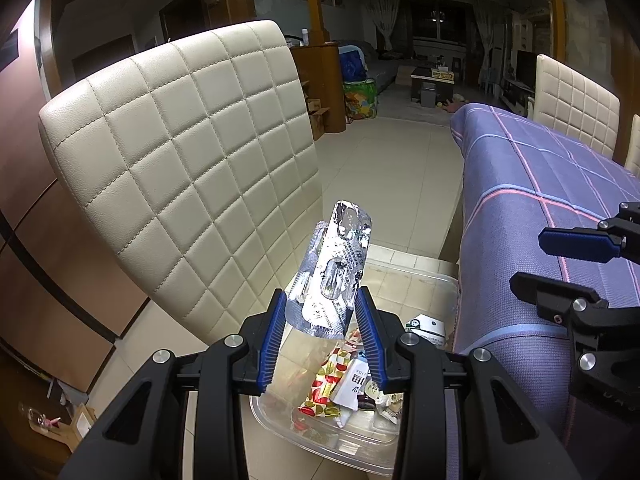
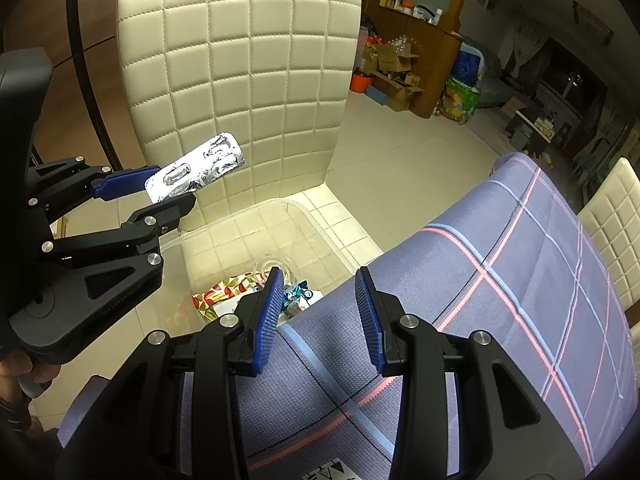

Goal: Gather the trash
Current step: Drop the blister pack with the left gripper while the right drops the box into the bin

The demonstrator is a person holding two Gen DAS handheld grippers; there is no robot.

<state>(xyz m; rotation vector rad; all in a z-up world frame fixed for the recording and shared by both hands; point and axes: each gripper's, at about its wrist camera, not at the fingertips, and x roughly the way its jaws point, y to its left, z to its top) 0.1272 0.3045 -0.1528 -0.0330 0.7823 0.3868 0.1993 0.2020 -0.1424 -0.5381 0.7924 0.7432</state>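
Between the left gripper (image 1: 322,312) pads, a foil blister pack (image 1: 336,268) sits clamped, above the clear bin (image 1: 420,280) of wrappers. Best to centre it over the bin before letting go. Right gripper (image 2: 320,308) hangs unclenched, holding nothing.

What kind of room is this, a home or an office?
Most likely a home's dining area opening onto a living room: quilted cream chairs beside a table under a plaid cloth, with curtains and a coffee table beyond.
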